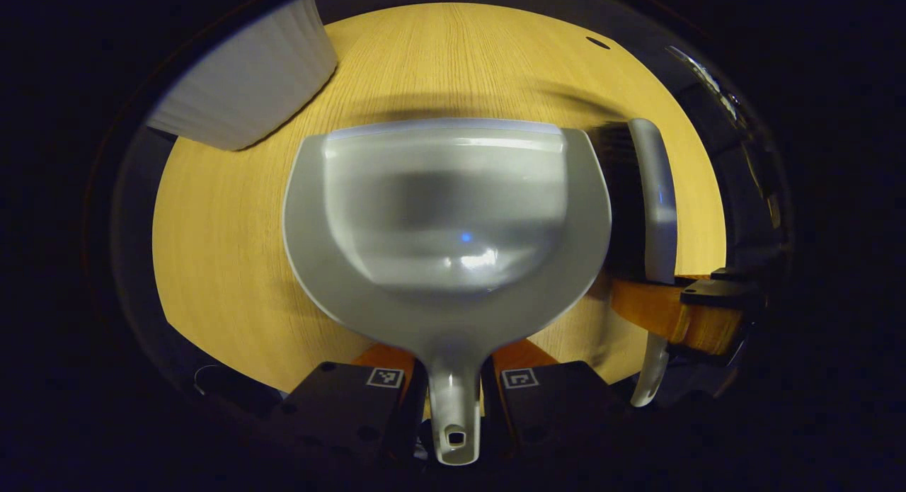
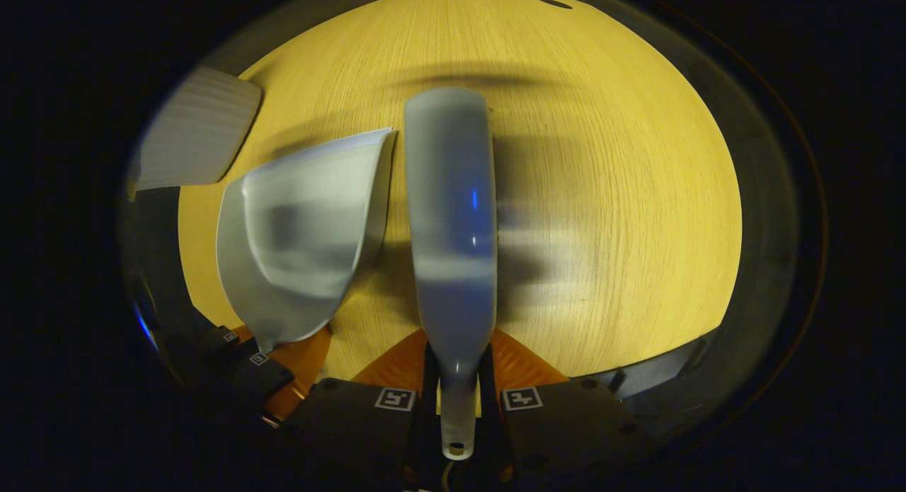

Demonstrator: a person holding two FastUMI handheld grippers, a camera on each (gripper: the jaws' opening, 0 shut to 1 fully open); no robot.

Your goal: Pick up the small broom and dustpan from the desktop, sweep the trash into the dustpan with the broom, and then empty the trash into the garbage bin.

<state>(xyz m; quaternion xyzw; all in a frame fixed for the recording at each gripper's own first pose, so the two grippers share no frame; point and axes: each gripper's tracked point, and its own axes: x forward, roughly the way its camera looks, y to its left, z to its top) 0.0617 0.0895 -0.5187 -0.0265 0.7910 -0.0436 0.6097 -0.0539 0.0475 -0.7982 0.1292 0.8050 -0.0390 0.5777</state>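
- The left claw [image 1: 453, 400] is clamped on the dustpan [image 1: 446, 216] handle; the pan runs straight ahead, mouth away, over the table [image 1: 233, 265].
- The right claw [image 2: 456, 400] pinches the broom [image 2: 449, 216] handle, long axis forward, bristles down (they show dark in the left gripper view).
- Broom sits just right of the pan, side by side, nearly parallel.
- A white ribbed object [image 1: 248, 81], possibly the bin, lies ahead-left, nearer the left claw.
- No trash can be made out; nothing blocks the pan's mouth.
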